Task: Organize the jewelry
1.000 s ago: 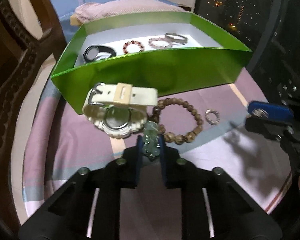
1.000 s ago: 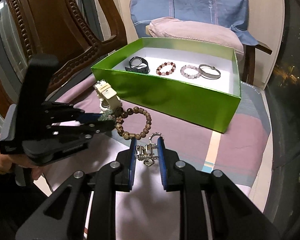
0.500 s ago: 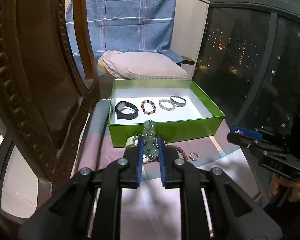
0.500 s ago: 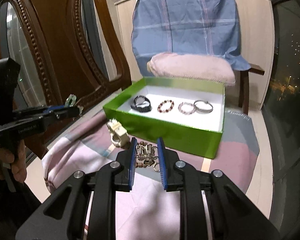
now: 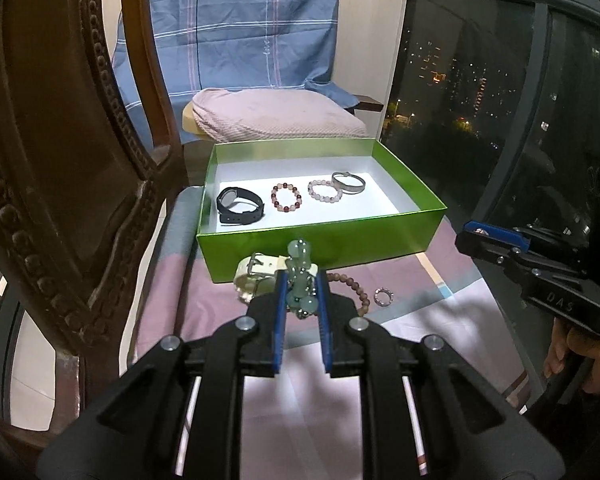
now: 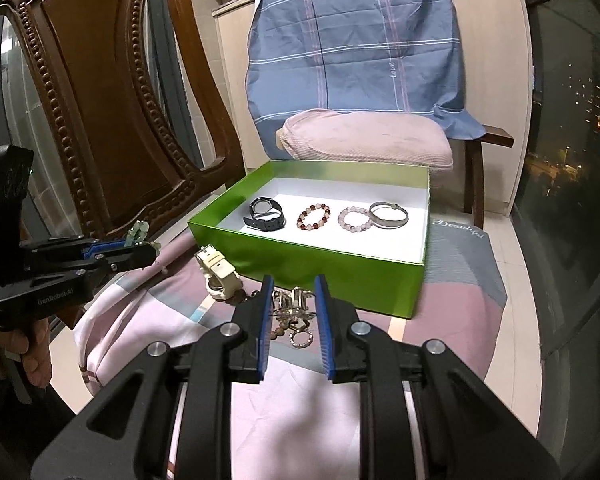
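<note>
My left gripper (image 5: 301, 278) is shut on a pale green jade bead bracelet (image 5: 298, 250), held above the pink cloth in front of the green box (image 5: 320, 236). My right gripper (image 6: 293, 284) is shut on a silver linked metal piece (image 6: 292, 302). In the box (image 6: 300, 256) lie a black watch (image 6: 265, 214), a red bead bracelet (image 6: 314, 217), a pink bead bracelet (image 6: 354, 219) and a silver bangle (image 6: 388, 215). On the cloth lie a cream watch (image 6: 218, 276), a wooden bead bracelet (image 5: 352, 284) and a small ring (image 5: 383, 297).
A carved wooden chair back (image 6: 100, 80) rises at the left. Behind the box sit a pink cushion (image 6: 364, 142) and a draped blue plaid cloth (image 6: 352, 40). Dark window glass (image 5: 500, 100) runs along the right. A person's hand (image 6: 8, 344) grips the left handle.
Both grippers have risen and drawn back from the cloth with their pieces still held. The box and loose jewelry now look smaller and farther off.
</note>
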Action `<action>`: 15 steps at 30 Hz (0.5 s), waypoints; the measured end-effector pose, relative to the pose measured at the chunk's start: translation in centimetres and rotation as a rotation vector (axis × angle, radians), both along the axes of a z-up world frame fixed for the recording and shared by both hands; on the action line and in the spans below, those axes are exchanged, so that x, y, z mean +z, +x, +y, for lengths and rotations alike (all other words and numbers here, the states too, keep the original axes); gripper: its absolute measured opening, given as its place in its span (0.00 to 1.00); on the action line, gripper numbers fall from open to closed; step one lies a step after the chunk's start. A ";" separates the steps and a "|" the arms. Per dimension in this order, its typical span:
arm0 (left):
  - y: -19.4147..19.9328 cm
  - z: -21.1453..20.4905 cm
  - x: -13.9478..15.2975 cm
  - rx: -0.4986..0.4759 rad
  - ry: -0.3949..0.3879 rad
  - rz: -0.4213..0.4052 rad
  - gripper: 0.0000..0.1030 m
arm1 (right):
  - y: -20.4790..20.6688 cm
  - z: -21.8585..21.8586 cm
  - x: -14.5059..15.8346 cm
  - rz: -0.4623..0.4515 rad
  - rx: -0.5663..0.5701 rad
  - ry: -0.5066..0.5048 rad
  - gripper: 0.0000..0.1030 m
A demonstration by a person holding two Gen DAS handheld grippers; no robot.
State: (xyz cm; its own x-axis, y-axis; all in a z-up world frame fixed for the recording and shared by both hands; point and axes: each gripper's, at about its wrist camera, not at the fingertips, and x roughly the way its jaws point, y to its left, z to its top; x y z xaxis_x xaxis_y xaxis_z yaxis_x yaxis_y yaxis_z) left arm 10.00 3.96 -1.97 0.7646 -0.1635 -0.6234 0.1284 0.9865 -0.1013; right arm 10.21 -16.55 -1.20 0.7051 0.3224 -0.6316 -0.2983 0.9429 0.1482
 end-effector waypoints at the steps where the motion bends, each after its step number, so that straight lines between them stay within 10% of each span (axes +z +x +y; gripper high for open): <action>1: 0.1 0.0 0.0 0.000 -0.002 0.002 0.14 | 0.0 0.0 0.0 0.000 -0.001 -0.002 0.20; 15: 0.2 0.1 -0.2 -0.003 0.000 0.006 0.14 | 0.3 -0.1 -0.2 0.013 -0.005 -0.006 0.20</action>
